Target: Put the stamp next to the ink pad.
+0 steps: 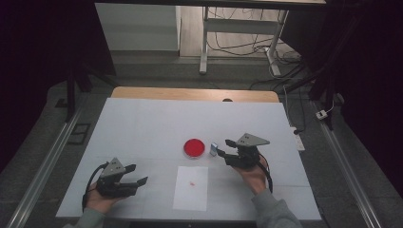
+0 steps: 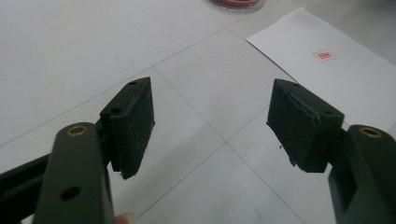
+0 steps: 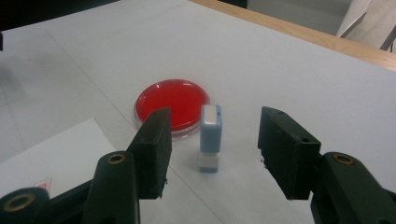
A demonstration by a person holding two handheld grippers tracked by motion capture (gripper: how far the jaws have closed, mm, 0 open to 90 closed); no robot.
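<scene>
A light-blue stamp [image 3: 210, 138] (white at its base), a red ink pad [image 3: 172, 106] and white paper [image 1: 191, 188] bearing a red mark are seen.

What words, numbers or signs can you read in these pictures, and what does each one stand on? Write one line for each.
Red stamped mark on the sheet of paper: a small box with characters inside, too blurred to read.
Blue stamp: no writing to be seen on it.
Red ink pad: no label to be seen.
</scene>
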